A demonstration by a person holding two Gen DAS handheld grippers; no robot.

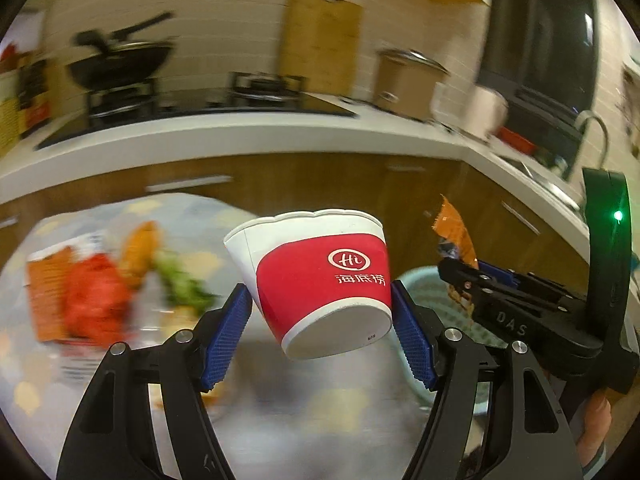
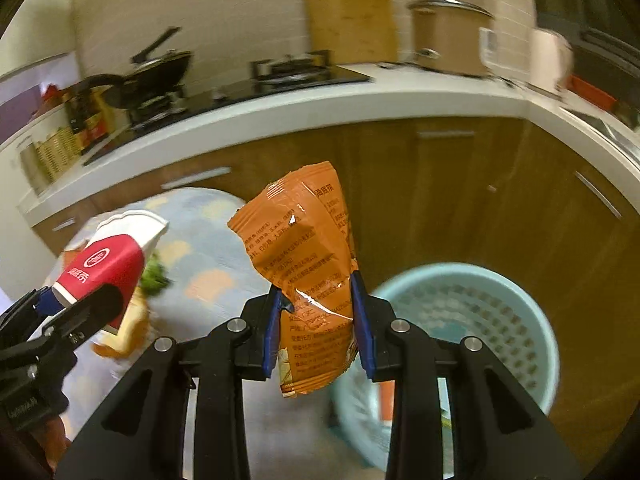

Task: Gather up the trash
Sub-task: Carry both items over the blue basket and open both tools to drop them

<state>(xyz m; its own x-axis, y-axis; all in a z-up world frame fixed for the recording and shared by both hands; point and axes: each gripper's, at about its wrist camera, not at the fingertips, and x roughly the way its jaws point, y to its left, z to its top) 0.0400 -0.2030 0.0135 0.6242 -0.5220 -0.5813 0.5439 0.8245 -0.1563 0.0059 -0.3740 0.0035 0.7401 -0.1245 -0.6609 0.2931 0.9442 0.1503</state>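
Items on the patterned tabletop (image 1: 192, 216) are blurred beyond naming (red, orange and green shapes only). A red-and-white paper cup (image 1: 320, 280) is gripped, tilted, between the left gripper (image 1: 320, 332) fingers above the table. An orange snack wrapper (image 2: 308, 264) is pinched in the right gripper (image 2: 320, 328), beside a pale blue perforated basket (image 2: 532, 320) partly hidden behind the fingers.

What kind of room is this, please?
Most likely a home kitchen: a wok sits on a gas stove, and a faucet stands along the white counter.
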